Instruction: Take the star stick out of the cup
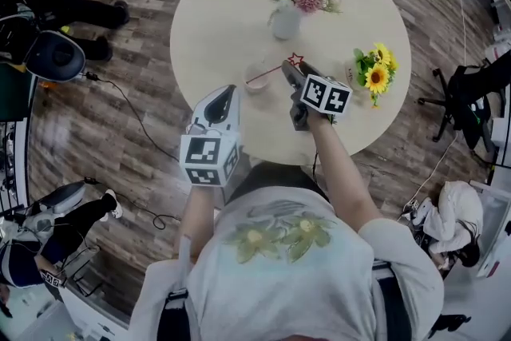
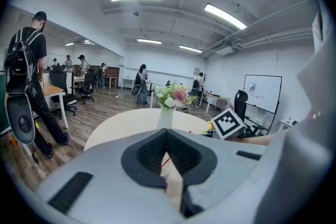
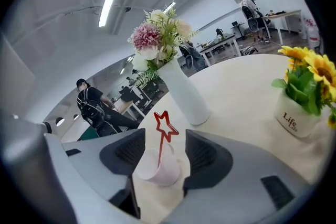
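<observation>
Right gripper (image 3: pixel 164 145) fingers gaped around a thin red star stick (image 3: pixel 164 131), probably light and bendy, best pinched above its white cup (image 3: pixel 160 171); left gripper (image 2: pixel 167 136) fingers met.

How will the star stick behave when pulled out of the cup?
Probably light and a little bendy: the star stick is very thin. The small cup looks light too, so the leaning stick may tip it.

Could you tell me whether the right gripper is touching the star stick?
Apart. Right gripper view: the star stick stands clear between the right gripper's open jaws.
</observation>
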Demonstrator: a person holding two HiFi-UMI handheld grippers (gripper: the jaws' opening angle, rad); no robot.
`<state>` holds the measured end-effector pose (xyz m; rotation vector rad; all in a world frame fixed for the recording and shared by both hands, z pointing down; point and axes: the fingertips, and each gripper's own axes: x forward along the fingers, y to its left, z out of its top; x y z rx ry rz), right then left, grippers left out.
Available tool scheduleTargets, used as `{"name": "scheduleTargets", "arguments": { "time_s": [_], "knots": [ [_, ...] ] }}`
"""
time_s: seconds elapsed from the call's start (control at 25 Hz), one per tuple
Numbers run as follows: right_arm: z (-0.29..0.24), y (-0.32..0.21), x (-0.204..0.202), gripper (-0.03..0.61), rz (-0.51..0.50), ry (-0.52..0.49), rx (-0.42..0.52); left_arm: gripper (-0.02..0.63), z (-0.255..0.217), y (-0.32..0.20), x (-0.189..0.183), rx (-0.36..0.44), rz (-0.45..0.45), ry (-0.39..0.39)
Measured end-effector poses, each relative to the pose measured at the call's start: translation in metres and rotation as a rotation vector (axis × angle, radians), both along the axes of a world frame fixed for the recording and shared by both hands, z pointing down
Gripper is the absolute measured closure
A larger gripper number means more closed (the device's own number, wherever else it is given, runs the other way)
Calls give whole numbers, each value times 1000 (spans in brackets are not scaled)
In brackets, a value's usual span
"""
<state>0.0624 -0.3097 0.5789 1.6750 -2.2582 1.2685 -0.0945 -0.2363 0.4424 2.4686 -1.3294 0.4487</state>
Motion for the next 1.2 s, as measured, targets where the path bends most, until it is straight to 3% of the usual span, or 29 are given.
{"name": "scheduleTargets", "arguments": {
  "time_s": [0.12, 0.24, 0.56, 0.92, 1.2],
  "knots": [
    [-1, -1, -3, 340, -42, 0, 12, 611, -3, 2, 2, 0, -12, -2],
    [-4, -2, -7, 449, -81, 24, 31, 611, -4, 3, 4, 0, -26, 2],
    [-2, -3, -11, 531, -150, 54, 34, 611, 1, 7, 9, -4, -51, 0],
    [-10, -4, -19, 543, -220, 94, 71, 611, -2, 5, 12, 5, -70, 0],
    [-25, 3, -37, 545, -313, 192, 149, 611, -3, 7, 6, 9, -90, -4]
  ]
}}
